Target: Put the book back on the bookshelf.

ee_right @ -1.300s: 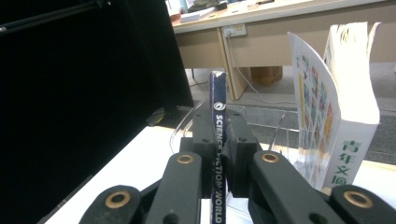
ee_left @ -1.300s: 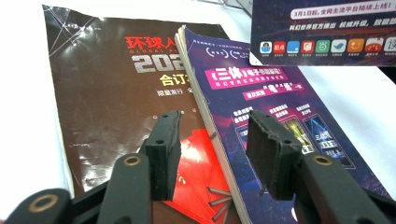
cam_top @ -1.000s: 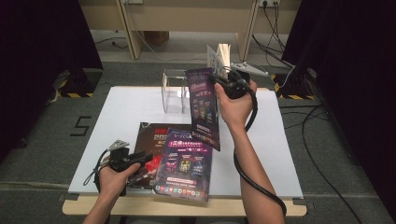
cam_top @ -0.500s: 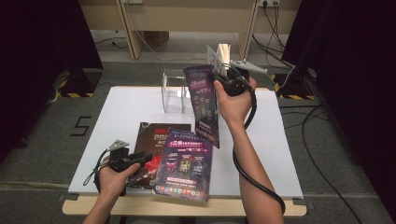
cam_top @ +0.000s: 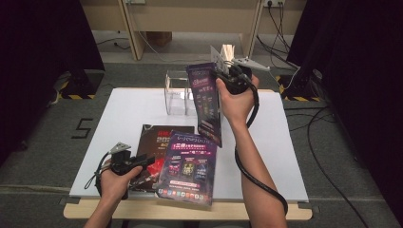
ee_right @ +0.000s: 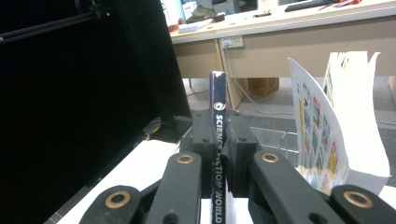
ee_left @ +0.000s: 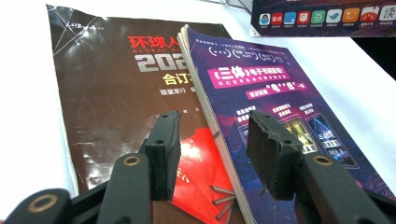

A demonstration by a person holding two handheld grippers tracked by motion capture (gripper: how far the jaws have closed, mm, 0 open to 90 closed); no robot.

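A person's right gripper (cam_top: 227, 76) holds a purple magazine (cam_top: 205, 102) upright above the far half of the white counter (cam_top: 128, 114), its jaws clenched on the spine, as the right gripper view shows with the lettered spine (ee_right: 217, 135) pinched between the two black pads. The magazine hangs just in front of a clear acrylic rack (cam_top: 177, 92) standing at about 12 o'clock on the counter, with other printed matter already upright at about 1 o'clock of it. The left gripper (cam_top: 142, 164) rests at about 7 o'clock near the counter's front edge, jaws released and straddling nothing, poised over a dark brown magazine (ee_left: 107, 93) and a second purple magazine (ee_left: 266, 107) that lies partly on top of it. The step in hand appears to be filing the held magazine into the rack. Doing it well likely means keeping the spine vertical, lining the lower edge up with an open slot before lowering, and easing down slowly so the limp pages do not buckle or catch the clear wall. The grip is best let go only once the magazine's weight sits in the rack, while the left gripper keeps off the stack so the waiting magazines stay squared.
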